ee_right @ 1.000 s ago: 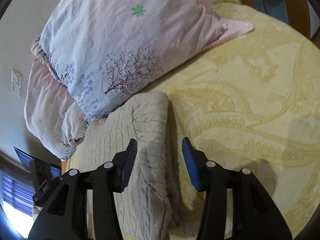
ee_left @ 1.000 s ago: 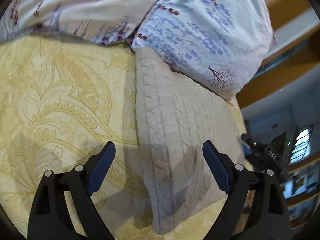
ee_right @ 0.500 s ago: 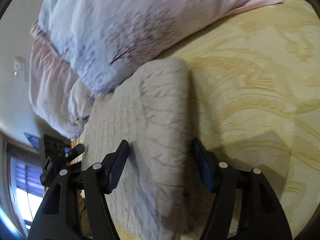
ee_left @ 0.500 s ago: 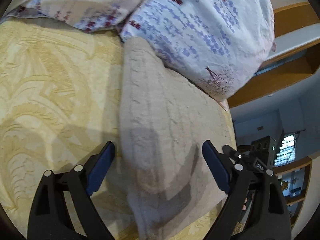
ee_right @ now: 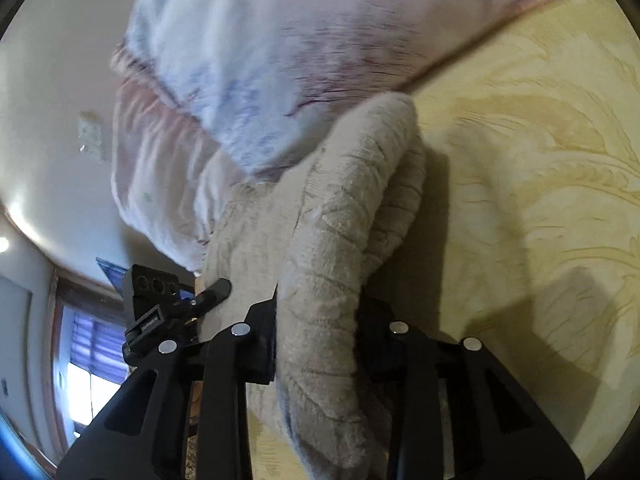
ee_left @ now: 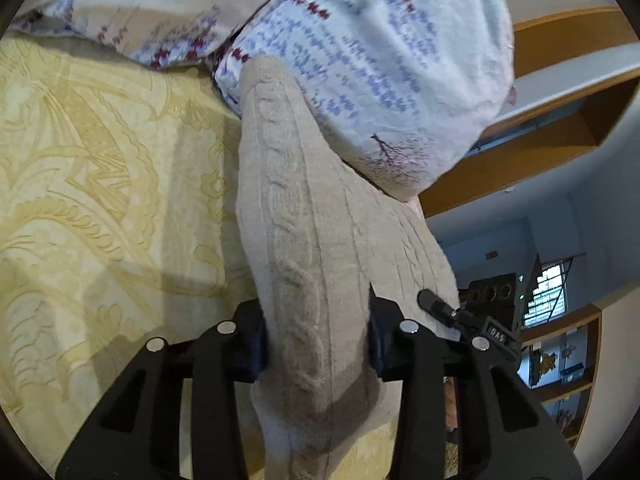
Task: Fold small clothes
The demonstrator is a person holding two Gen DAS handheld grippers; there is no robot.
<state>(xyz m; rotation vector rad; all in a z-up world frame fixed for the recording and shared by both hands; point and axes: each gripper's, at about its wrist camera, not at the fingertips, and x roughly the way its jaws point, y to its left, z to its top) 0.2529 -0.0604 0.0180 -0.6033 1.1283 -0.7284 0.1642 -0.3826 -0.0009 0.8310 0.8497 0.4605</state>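
A folded beige cable-knit sweater point(ee_left: 304, 232) lies on a yellow patterned bedspread point(ee_left: 88, 184), its far end against the pillows. My left gripper point(ee_left: 316, 340) is shut on the sweater's near edge, bunching the knit into a ridge between the fingers. In the right wrist view the same sweater point(ee_right: 352, 216) is pinched and lifted into a ridge by my right gripper point(ee_right: 318, 340), which is shut on its edge. The bedspread point(ee_right: 540, 184) lies to its right. Each view shows the other gripper beyond the sweater.
Two floral pillows point(ee_left: 380, 64) lean at the head of the bed, touching the sweater's far end; they show in the right wrist view point(ee_right: 248, 64). A wooden headboard and shelf point(ee_left: 560, 92) stand beyond. The bed's edge is beside the sweater.
Both grippers moved forward onto the sweater's edges and closed on it. The knit now bunches up into a ridge between each pair of fingers.
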